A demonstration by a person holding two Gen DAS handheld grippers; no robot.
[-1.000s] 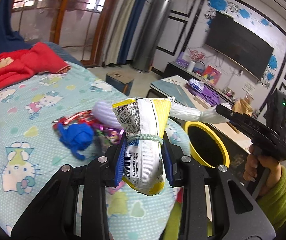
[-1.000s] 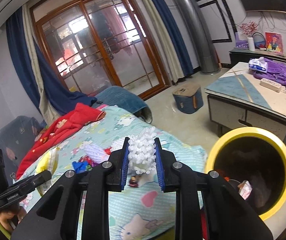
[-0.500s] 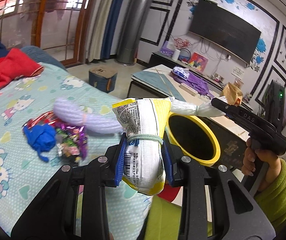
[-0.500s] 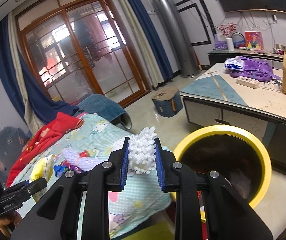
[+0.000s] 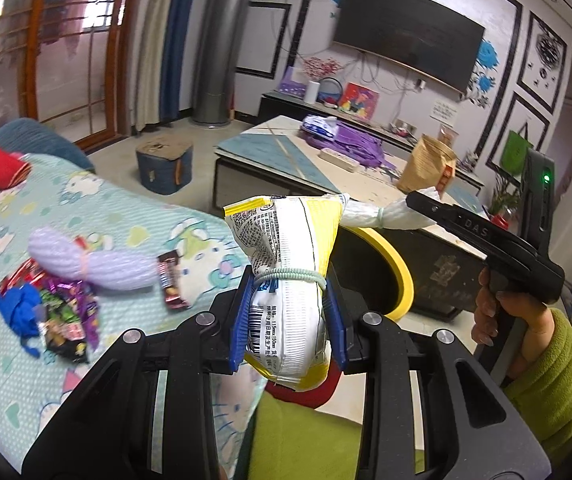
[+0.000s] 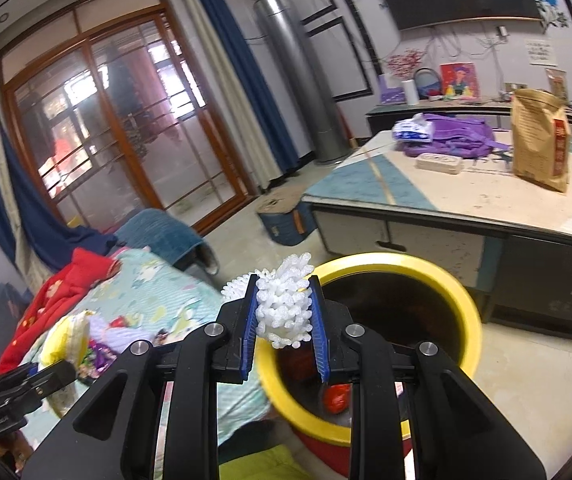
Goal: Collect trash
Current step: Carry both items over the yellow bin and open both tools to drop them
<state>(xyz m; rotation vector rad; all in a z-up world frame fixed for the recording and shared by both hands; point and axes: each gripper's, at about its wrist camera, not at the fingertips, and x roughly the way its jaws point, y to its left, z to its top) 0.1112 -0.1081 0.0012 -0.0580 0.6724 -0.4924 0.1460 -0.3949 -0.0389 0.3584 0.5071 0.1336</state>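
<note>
Right claw (image 6: 284, 314) clamping the foam net (image 6: 286, 308), bin (image 6: 467, 312) mouth just ahead and below; left claw (image 5: 287, 316), gripping the snack bag (image 5: 286, 264), sits further back.

The letters "DAS" are showing in light print on the side of the right gripper (image 5: 419, 202), seen from the left wrist view. The yellow-and-white snack bag (image 5: 287, 276) is carrying a barcode, a QR code and lines of small print; only "115mm" and "150mm" are reading with any confidence, the rest being too small. A white notice (image 6: 540, 51) on the wall is bearing text too small to read. The brown bag (image 6: 540, 142) is showing a red label, illegible.
</note>
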